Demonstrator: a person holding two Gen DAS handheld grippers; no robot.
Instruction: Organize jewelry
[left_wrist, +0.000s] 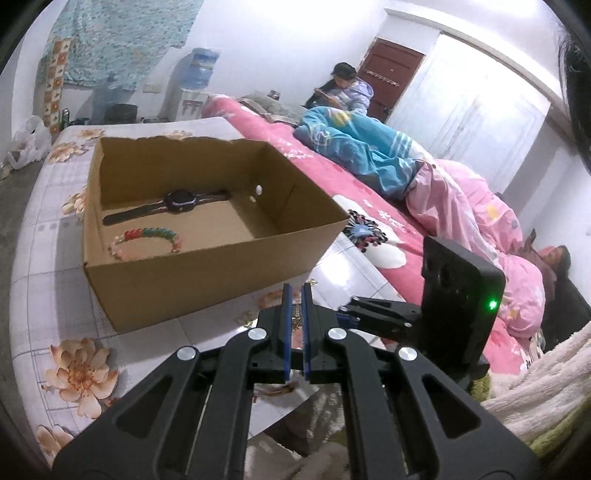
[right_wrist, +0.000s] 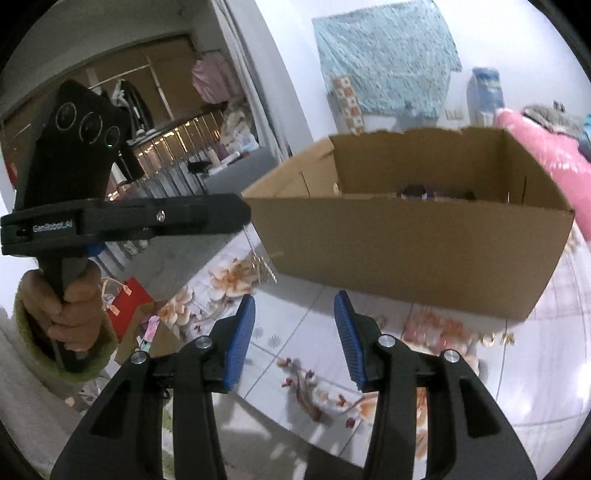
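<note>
The left gripper (left_wrist: 295, 291) is sitting with its blue pads drawn together, pinching a thin silvery chain necklace (right_wrist: 264, 264) — in the right wrist view the chain is dangling from its tip down toward the flowered table (right_wrist: 546, 398), just beside the near left corner of the cardboard box (left_wrist: 207, 284). A hand (right_wrist: 70, 306) in a green-cuffed sleeve is gripping that tool's handle at about 8 o'clock in the same view.

The right gripper (right_wrist: 295, 332) is standing with its jaws apart, nothing between the blue pads, pointing at the box's long near wall.

Inside the open box, seen from the left wrist camera, a black watch (left_wrist: 177, 202) is lying flat toward 10 o'clock, with a multicoloured bead bracelet (left_wrist: 146, 240) curving just in front of it, apart from the strap. A few small gold pieces (right_wrist: 498, 338) are lying on the table at about 4 o'clock in the right wrist view, near the box's right corner — too blurred to name.
</note>
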